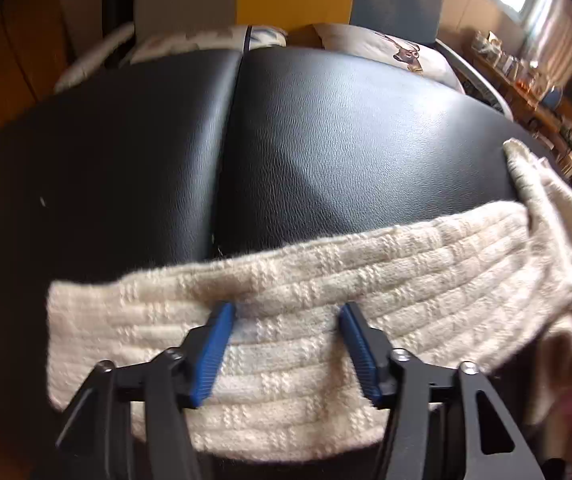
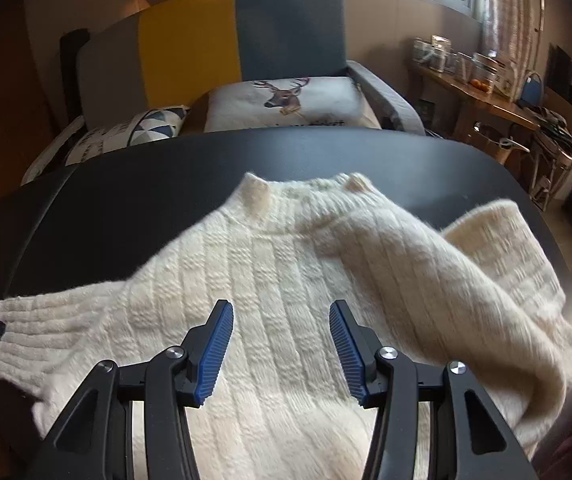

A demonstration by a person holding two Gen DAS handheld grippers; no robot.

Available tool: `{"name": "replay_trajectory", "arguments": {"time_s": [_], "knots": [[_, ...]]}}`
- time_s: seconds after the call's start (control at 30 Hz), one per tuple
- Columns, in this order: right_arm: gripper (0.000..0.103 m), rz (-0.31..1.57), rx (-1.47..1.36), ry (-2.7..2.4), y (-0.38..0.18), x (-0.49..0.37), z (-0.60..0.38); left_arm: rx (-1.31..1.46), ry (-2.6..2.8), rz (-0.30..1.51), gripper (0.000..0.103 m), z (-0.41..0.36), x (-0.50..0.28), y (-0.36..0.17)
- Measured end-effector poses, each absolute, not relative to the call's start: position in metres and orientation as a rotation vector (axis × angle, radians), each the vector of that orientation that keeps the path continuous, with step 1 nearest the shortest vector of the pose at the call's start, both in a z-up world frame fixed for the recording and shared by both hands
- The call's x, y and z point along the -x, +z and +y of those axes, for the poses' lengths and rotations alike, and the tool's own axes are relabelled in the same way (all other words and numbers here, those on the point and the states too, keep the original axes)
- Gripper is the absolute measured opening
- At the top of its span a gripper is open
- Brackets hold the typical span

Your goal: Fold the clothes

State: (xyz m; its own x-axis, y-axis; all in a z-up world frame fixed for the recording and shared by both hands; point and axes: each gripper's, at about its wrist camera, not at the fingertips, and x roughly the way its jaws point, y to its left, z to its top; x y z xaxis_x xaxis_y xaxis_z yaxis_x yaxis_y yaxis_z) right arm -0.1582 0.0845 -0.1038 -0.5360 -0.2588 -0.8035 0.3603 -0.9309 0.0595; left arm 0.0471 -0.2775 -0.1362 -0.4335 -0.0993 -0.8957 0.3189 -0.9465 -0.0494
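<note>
My cream cable-knit sweater [image 2: 286, 280] lies spread on the black leather-look table [image 2: 125, 200], filling the centre and lower half of the right wrist view. Its neck end points toward the top of the frame, with two small tips of the collar standing up. One sleeve [image 2: 37, 320] stretches out flat to the left edge of the frame. The other sleeve [image 2: 426, 264] is folded over the body on the right side, running diagonally from the shoulder down toward the lower right.

My right gripper [image 2: 281, 344] hangs above the sweater's body at the lower centre of the frame, its blue-padded fingers [image 2: 215, 354] spread apart with nothing between them.

In the left wrist view, the outstretched sleeve [image 1: 286, 320] runs across the lower half of the frame as a wide ribbed band, its cuff end at the lower left. My left gripper [image 1: 286, 348] sits over this sleeve at the lower centre, jaws wide apart; I cannot tell whether the pads touch the knit. The table [image 1: 326, 140] fills the middle of this frame, a seam running down it left of centre.

Beyond the table, at the top of the right wrist view, stands a sofa [image 2: 245, 32] with grey, yellow and blue back panels, and on it a deer-print cushion [image 2: 286, 104] and a triangle-patterned cushion [image 2: 141, 128]. A wooden shelf with jars [image 2: 466, 76] is at the upper right.
</note>
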Motion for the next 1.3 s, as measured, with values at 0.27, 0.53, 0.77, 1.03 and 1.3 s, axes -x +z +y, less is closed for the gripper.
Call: {"name": "replay_trajectory", "arguments": {"time_s": [0.27, 0.53, 0.77, 1.03, 1.3], "knots": [[0.055, 0.194, -1.553, -2.343, -0.159, 0.223, 0.046, -1.522, -2.465, 0.26, 0.052, -0.272, -0.048, -0.14], [0.062, 0.132, -1.516, -2.377, -0.161, 0.231, 0.03, -1.316, -2.439, 0.452, 0.012, -0.297, -0.07, -0.12], [0.063, 0.182, -1.435, -2.422, -0.163, 0.229, 0.012, -1.326, -2.444, 0.813, 0.025, -0.322, -0.119, -0.12], [0.064, 0.161, -1.402, -2.432, -0.166, 0.232, 0.014, -1.384, -2.322, 0.692, 0.045, -0.365, -0.157, -0.122], [0.064, 0.158, -1.4, -2.433, -0.166, 0.233, 0.014, -1.456, -2.18, 0.474, 0.054, -0.401, -0.185, -0.129]]}}
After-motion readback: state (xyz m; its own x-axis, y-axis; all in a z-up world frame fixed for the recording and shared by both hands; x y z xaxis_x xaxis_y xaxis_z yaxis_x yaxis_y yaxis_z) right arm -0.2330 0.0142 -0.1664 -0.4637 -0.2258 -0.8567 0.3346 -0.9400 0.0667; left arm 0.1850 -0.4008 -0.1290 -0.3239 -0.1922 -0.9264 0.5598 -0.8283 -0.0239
